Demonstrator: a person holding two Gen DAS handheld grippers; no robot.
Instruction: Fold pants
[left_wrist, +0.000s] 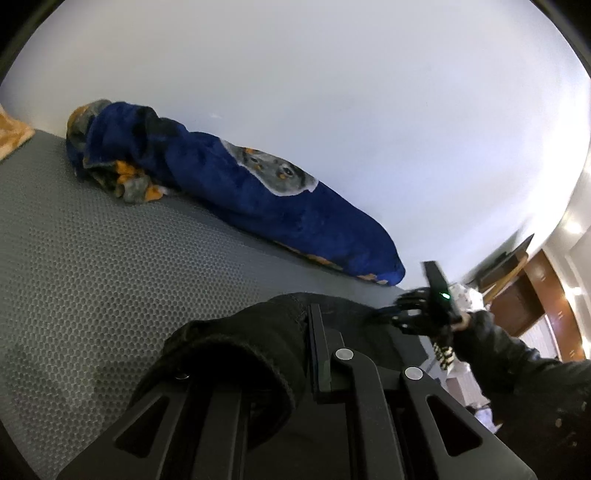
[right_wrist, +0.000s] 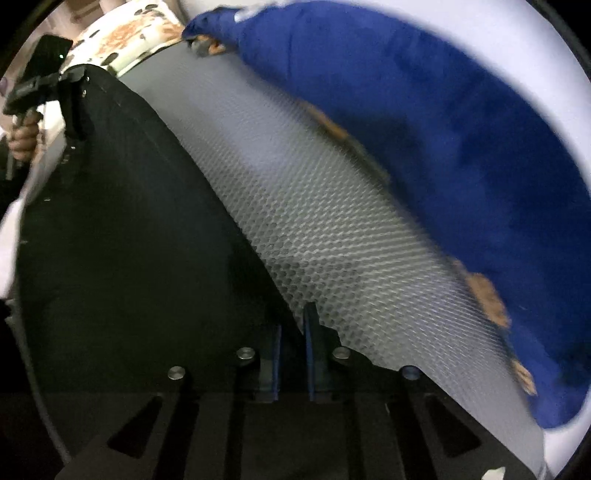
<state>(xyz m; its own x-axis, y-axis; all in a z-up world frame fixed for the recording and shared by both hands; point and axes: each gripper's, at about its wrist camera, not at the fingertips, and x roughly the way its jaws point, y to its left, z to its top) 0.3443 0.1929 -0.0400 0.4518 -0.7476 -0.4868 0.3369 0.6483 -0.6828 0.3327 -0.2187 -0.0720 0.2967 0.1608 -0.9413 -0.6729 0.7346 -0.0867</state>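
The black pants (right_wrist: 122, 229) are stretched taut between my two grippers above a grey honeycomb mat (right_wrist: 314, 221). In the right wrist view my right gripper (right_wrist: 293, 328) is shut on one end of the pants, and my left gripper (right_wrist: 74, 99) holds the far end at upper left. In the left wrist view my left gripper (left_wrist: 295, 332) is shut on bunched black pants fabric (left_wrist: 240, 343), which hides the left finger. The right gripper (left_wrist: 410, 310) shows there at the right, hand-held, with a green light.
A rolled blue blanket (left_wrist: 240, 192) with orange and grey print lies along the mat's far edge against a white wall (left_wrist: 332, 92). A floral cloth (right_wrist: 129, 40) lies beyond the mat. Wooden furniture (left_wrist: 524, 288) stands at far right.
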